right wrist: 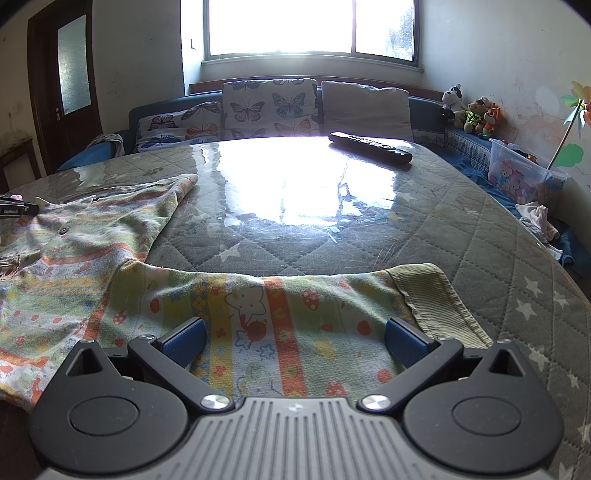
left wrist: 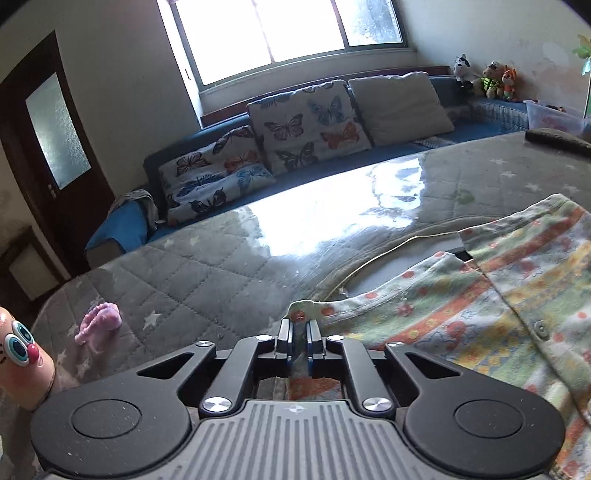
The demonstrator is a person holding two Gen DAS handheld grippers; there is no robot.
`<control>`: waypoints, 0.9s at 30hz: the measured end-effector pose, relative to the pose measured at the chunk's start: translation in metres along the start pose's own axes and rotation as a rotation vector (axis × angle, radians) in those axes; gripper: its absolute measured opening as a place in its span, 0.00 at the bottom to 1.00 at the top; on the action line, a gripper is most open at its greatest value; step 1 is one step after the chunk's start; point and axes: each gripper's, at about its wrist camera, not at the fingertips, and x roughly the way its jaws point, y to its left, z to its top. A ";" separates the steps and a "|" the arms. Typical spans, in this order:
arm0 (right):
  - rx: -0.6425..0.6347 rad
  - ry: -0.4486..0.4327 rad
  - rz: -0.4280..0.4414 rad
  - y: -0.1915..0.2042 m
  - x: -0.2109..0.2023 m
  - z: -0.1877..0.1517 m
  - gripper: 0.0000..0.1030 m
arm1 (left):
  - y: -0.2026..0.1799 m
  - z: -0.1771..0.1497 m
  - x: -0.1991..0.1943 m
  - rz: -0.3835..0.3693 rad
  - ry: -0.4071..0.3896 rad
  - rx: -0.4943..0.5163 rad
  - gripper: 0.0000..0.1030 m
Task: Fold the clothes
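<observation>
The striped baby top (right wrist: 122, 258) lies on a shiny grey quilted table (right wrist: 424, 221) by a blue sofa (left wrist: 480, 107) under a bright window (right wrist: 310, 26). The left claw (left wrist: 299, 334) pinches its edge. The right claw (right wrist: 295, 341) is wide open above a sleeve

The patterned garment (left wrist: 480, 317) runs off the right edge; window glare whitens the tabletop (right wrist: 295, 184) (its quilting lost there).
</observation>
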 end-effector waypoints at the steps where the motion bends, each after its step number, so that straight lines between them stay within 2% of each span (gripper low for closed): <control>1: 0.000 0.000 0.000 0.000 0.000 0.000 1.00 | 0.001 0.000 -0.002 0.003 0.006 -0.005 0.19; 4: 0.000 0.000 0.000 0.000 0.000 0.000 1.00 | 0.004 -0.002 -0.011 0.010 0.016 -0.017 0.33; 6: 0.000 0.000 0.000 0.000 0.000 0.000 1.00 | 0.004 -0.007 -0.025 0.000 0.007 -0.014 0.51; 8: 0.000 0.000 0.000 0.000 0.000 0.000 1.00 | 0.003 -0.013 -0.039 -0.011 0.002 -0.011 0.56; 12: 0.000 0.001 0.000 0.000 0.000 0.000 1.00 | -0.006 -0.031 -0.070 -0.048 0.009 -0.022 0.77; 15: -0.002 0.002 -0.001 0.000 0.000 0.000 1.00 | -0.015 -0.048 -0.094 -0.064 0.003 -0.019 0.83; 19: -0.007 0.002 -0.006 0.002 -0.001 0.000 1.00 | -0.023 -0.068 -0.125 -0.063 -0.003 -0.022 0.85; 24: -0.036 -0.006 -0.008 0.012 -0.011 0.001 1.00 | -0.032 -0.092 -0.155 -0.023 -0.029 0.000 0.85; 27: -0.065 -0.036 0.040 0.029 -0.028 0.006 1.00 | -0.038 -0.102 -0.166 -0.015 -0.040 0.017 0.85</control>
